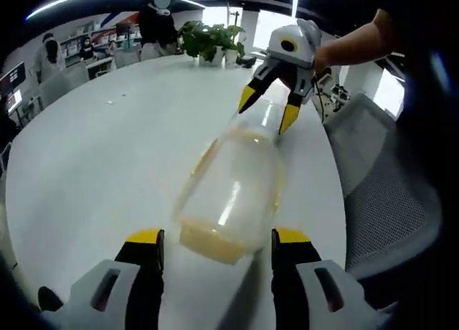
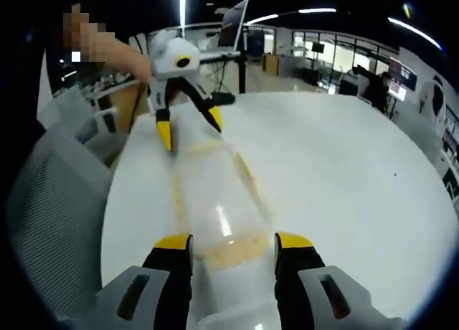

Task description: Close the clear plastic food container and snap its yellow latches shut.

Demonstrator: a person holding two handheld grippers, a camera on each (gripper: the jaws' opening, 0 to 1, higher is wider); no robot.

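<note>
Left gripper point(image 1: 215, 255): jaws apart, straddling the near short end of the clear container point(image 1: 231, 190), not clamped; looks like a gap at each tip. Container lying long-axis between the two grippers on the white round table point(image 1: 107, 151), near the edge by the grey mesh chair point(image 1: 387, 179). Yellowish band at each end, likely the latches point(image 1: 211, 245); too blurred to say whether snapped or loose. Lid appears on, seating not confirmable. Right gripper point(image 1: 269, 107), seen in the left gripper view, hovering at the far end, jaws spread, yellow tips just above the container's end. Same reading from the right gripper view: right gripper point(image 2: 233, 251) open with jaws either side of the near end, left gripper point(image 2: 190, 125) open over the opposite end. Potted plant point(image 1: 211, 39) and people well apart, no interference. Handling guess: thin clear plastic, light, smooth, so prone to sliding on the bare table and flexing if squeezed mid-wall. Best to bear on the stiffer rim and end corners, brace one end while pressing the latch at the other. Risk: pushing the box along the table instead of snapping the latch.
</note>
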